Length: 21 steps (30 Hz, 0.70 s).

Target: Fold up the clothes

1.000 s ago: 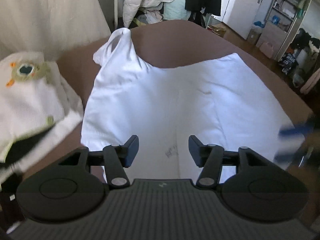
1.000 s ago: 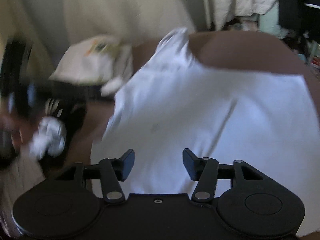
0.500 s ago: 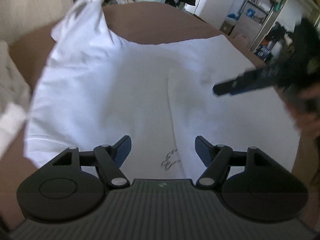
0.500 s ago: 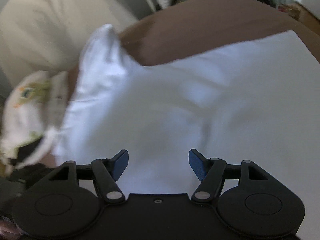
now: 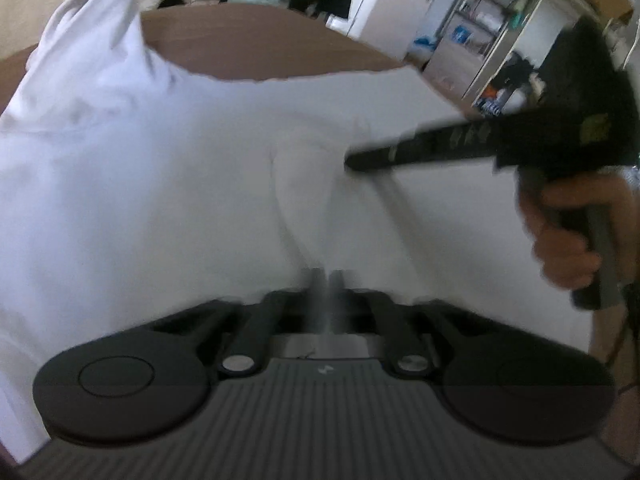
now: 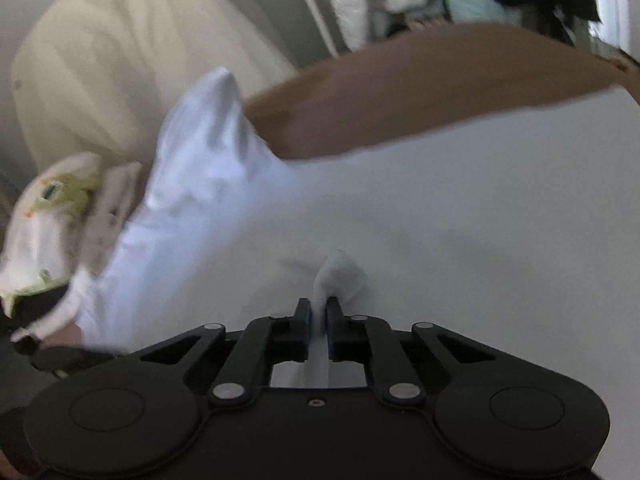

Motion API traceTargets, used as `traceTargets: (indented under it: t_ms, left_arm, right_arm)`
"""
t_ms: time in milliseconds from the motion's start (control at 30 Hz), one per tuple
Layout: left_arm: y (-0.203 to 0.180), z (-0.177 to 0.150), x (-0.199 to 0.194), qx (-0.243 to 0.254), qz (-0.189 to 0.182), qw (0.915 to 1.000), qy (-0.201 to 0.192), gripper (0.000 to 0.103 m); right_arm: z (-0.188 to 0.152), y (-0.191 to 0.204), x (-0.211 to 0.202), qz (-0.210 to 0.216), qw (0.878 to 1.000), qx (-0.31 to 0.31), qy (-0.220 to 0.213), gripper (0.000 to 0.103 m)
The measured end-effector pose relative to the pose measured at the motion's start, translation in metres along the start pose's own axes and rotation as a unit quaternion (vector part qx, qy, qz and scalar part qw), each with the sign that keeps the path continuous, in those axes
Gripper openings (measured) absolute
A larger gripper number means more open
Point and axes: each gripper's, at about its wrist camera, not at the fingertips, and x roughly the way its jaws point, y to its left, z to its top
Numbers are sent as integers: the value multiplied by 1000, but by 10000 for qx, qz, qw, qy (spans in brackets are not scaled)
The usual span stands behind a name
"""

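Observation:
A white garment [image 5: 160,184] lies spread over a brown table [image 5: 248,48], with one strap end bunched up at the far left. My left gripper [image 5: 326,280] is shut, its blurred fingertips pinching the cloth where a raised fold runs up to them. In the right wrist view the garment [image 6: 440,200] fills the middle, and my right gripper [image 6: 319,308] has its jaws closing tight on a small peak of white cloth. From the left wrist view, the right gripper [image 5: 352,162] reaches in from the right, held by a person's hand [image 5: 568,240].
A second pale garment with a green and orange print [image 6: 52,208] lies off the table's left edge. A cream curtain [image 6: 120,60] hangs behind it. Shelves [image 5: 500,20] and hanging clothes stand beyond the far side of the brown table [image 6: 400,92].
Both grippers have dropped onto the garment and gone from wide open to pinched on cloth. The right gripper now reaches further into the left view.

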Motion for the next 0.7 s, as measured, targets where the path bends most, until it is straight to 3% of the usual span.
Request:
traceTargets:
  t_ms: [100, 233, 333, 367, 467, 533, 600, 633, 700]
  left_arm:
    - [-1, 5, -18, 29, 468, 9989, -48, 1]
    - [4, 12, -61, -290, 443, 9965, -654, 1]
    - [-6, 3, -78, 283, 1315, 9842, -1150, 1]
    - [-6, 0, -79, 325, 1486, 9809, -1213, 1]
    - [14, -2, -83, -190, 1475, 9807, -1273, 1]
    - [29, -2, -73, -291, 1659, 9798, -1082, 4]
    - [53, -3, -51, -444, 1974, 9776, -584, 9]
    - [63, -3, -47, -645, 1929, 9776, -541, 9]
    - [83, -3, -40, -1038, 1837, 9764, -465, 10]
  right_arm:
    - [9, 16, -7, 237, 9992, -173, -258, 9]
    - [22, 38, -9, 560, 9965, -415, -453, 9]
    - [35, 60, -1, 804, 9919, -861, -472, 8]
    - [39, 66, 4, 807, 9907, -1010, -428, 8]
    - [53, 79, 13, 1039, 9865, -1182, -451, 7]
    - [60, 86, 25, 1037, 9864, -1208, -398, 9]
    - [60, 93, 51, 470, 9886, -1427, 57, 15]
    - [58, 96, 64, 2, 9868, -1589, 322, 29]
    - [49, 100, 79, -853, 9769, -1880, 552, 30]
